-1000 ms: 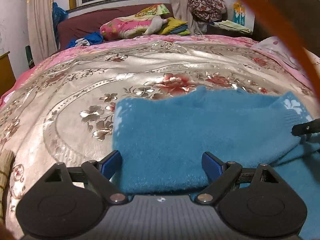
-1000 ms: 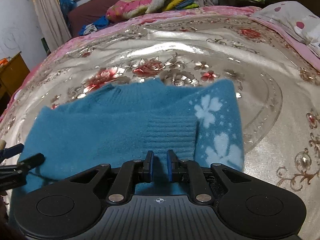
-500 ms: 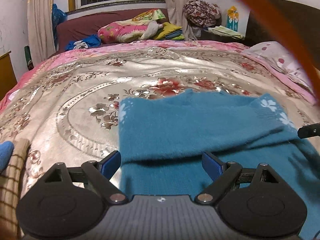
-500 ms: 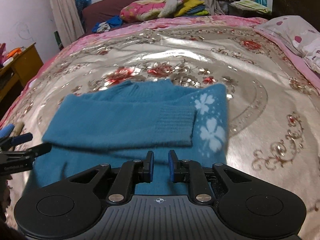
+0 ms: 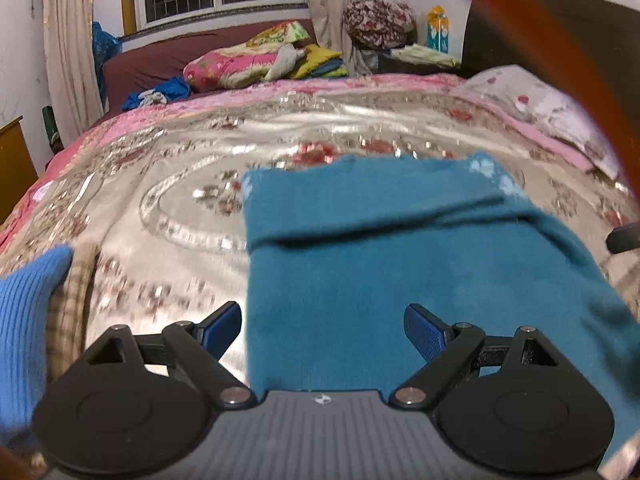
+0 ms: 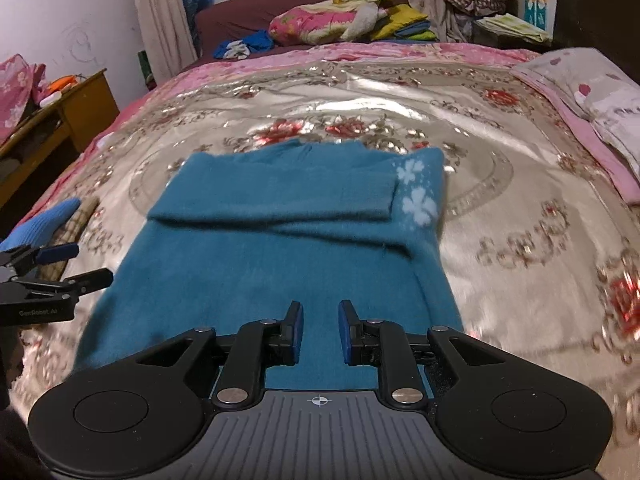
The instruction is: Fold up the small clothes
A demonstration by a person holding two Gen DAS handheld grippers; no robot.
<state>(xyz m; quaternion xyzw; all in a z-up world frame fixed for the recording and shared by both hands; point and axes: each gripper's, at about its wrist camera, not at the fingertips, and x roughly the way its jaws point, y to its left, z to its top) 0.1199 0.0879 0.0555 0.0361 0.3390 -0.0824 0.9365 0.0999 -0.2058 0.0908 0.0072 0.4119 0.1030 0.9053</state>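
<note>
A teal knit sweater (image 6: 280,256) with white flower marks lies flat on the bed, its sleeves folded across the upper part. It also shows in the left wrist view (image 5: 400,264). My left gripper (image 5: 322,332) is open wide and empty, above the sweater's near left edge. My right gripper (image 6: 319,332) has its jaws a small way apart and holds nothing, above the sweater's near hem. The left gripper also shows at the left of the right wrist view (image 6: 68,264).
The bed has a shiny floral bedspread (image 6: 500,168). A light blue knit item on a checked cloth (image 5: 36,300) lies at the left. Pillows (image 6: 600,92) sit at the right. A wooden cabinet (image 6: 60,116) stands left of the bed. Piled bedding (image 6: 340,16) is at the back.
Both grippers have drawn back toward me and risen, so more of the sweater shows. The right gripper's jaws have opened slightly. The sweater lies still.
</note>
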